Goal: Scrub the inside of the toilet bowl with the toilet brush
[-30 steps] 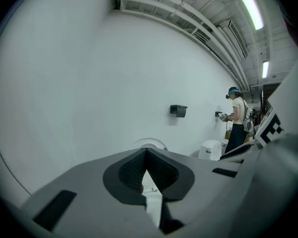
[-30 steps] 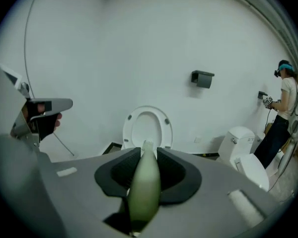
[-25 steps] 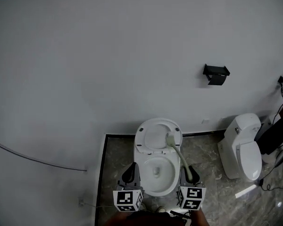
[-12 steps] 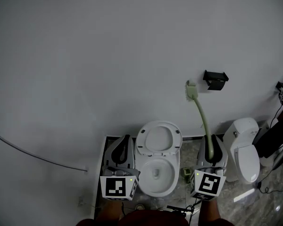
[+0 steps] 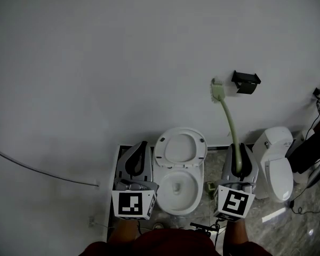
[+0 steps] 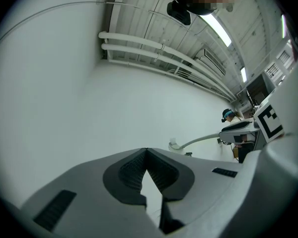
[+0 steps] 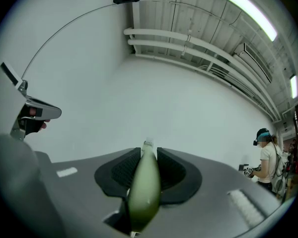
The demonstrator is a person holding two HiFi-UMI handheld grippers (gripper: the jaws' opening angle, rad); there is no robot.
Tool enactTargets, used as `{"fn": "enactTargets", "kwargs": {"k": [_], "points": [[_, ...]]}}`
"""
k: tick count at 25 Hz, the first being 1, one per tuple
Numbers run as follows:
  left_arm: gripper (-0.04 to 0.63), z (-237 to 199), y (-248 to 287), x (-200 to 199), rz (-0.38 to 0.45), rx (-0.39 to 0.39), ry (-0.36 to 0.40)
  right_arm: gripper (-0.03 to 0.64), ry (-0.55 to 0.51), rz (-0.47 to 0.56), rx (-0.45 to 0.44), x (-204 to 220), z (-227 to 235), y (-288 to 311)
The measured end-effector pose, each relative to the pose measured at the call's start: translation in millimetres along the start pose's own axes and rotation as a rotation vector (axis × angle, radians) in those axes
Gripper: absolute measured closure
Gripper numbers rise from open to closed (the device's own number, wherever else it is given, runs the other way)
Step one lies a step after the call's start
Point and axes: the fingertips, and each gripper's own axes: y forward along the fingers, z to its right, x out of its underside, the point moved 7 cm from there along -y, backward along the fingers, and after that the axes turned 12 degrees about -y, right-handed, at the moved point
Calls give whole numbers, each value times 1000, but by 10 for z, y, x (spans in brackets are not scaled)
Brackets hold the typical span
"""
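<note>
The white toilet (image 5: pixel 177 188) stands below me with its seat and lid (image 5: pixel 180 147) raised against the wall. My right gripper (image 5: pixel 237 163) is right of the bowl, pointing up, shut on the pale green handle of the toilet brush (image 5: pixel 228 120). The brush head (image 5: pixel 217 89) is high against the white wall, well clear of the bowl. In the right gripper view the handle (image 7: pixel 145 185) fills the gap between the jaws of that gripper (image 7: pixel 148 157). My left gripper (image 5: pixel 137 161) is left of the bowl, shut and empty (image 6: pixel 147 155).
A small green brush holder (image 5: pixel 209 186) sits on the marble floor right of the toilet. A second toilet (image 5: pixel 274 161) stands further right. A black paper holder (image 5: pixel 246 82) hangs on the wall. A person (image 7: pixel 265 158) stands far right. A thin cable (image 5: pixel 37 172) crosses the wall.
A second ago the brush head lay on the raised toilet lid. The right gripper has since swung it up and right against the wall, and both grippers have spread apart beside the bowl.
</note>
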Motion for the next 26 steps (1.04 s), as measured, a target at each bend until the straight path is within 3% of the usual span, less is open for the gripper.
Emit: {"fn": "enactTargets", "kwargs": {"k": [12,26], "points": [[591,-28,-57,115,-39,3,-44,503,-19,-12,-22,32,-82,-73],[591,67,-90,61,-61,5,-19,503,-2,-33,-43,48,-57,-141]]}}
